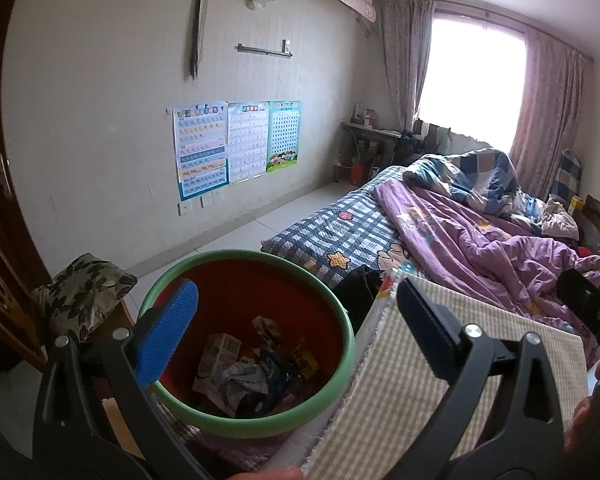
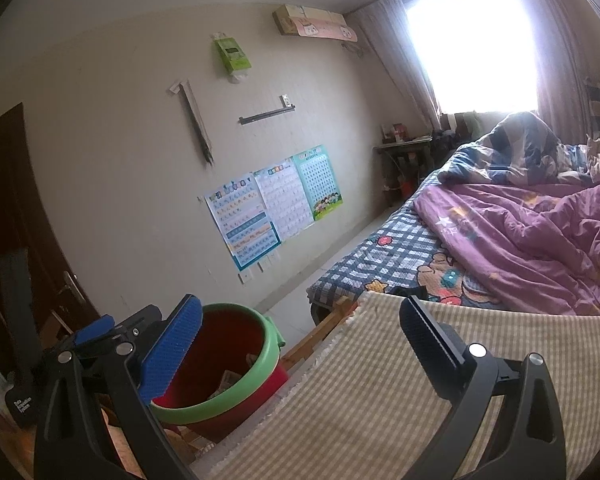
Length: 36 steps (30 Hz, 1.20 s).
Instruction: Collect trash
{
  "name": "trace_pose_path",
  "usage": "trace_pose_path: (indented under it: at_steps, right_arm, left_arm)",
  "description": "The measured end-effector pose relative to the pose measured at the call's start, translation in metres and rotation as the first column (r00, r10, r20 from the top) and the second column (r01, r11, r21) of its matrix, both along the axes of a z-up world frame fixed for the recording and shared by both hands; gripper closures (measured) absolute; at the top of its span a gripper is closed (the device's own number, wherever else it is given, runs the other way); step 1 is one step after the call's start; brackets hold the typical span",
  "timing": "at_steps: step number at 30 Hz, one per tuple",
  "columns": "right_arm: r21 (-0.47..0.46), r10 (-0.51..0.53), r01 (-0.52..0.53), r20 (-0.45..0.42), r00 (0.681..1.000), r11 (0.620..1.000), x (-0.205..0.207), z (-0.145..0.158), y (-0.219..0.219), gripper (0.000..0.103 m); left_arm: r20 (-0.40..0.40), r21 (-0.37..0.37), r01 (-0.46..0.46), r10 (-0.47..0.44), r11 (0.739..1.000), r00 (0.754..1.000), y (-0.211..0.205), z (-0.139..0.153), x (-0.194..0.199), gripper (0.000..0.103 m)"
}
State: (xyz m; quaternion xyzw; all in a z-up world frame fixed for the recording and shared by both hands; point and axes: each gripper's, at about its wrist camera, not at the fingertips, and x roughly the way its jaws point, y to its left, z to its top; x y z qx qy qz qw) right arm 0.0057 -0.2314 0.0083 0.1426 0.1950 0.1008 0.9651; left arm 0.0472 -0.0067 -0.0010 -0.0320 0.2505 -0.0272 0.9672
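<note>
A: How is the left gripper [image 1: 296, 320] being held?
B: It is being held with its jaws spread wide, nothing being gripped between the blue fingers [image 1: 168, 332].
A: And the right gripper [image 2: 300, 356]?
B: It is likewise being kept wide open and empty, with the left gripper showing just beyond its left finger.

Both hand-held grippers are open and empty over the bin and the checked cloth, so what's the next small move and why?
Probably swing the left hand-held gripper away from the red bin to look for more litter. It is open and empty above the bin, whose wrappers already lie inside. The right hand-held gripper is open too, and the checked cloth under it shows no trash.
</note>
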Motion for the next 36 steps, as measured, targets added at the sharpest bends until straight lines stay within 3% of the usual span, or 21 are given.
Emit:
trace_pose_path:
  at_steps: [36]
  right_arm:
    - [-0.003,-0.018,0.018,-0.049,0.999,1.000,0.006,-0.015,-0.005,0.007]
  left_arm:
    - [-0.021,0.008,0.008,-0.008,1.000,1.000,-0.003,-0.005,0.002,0.006]
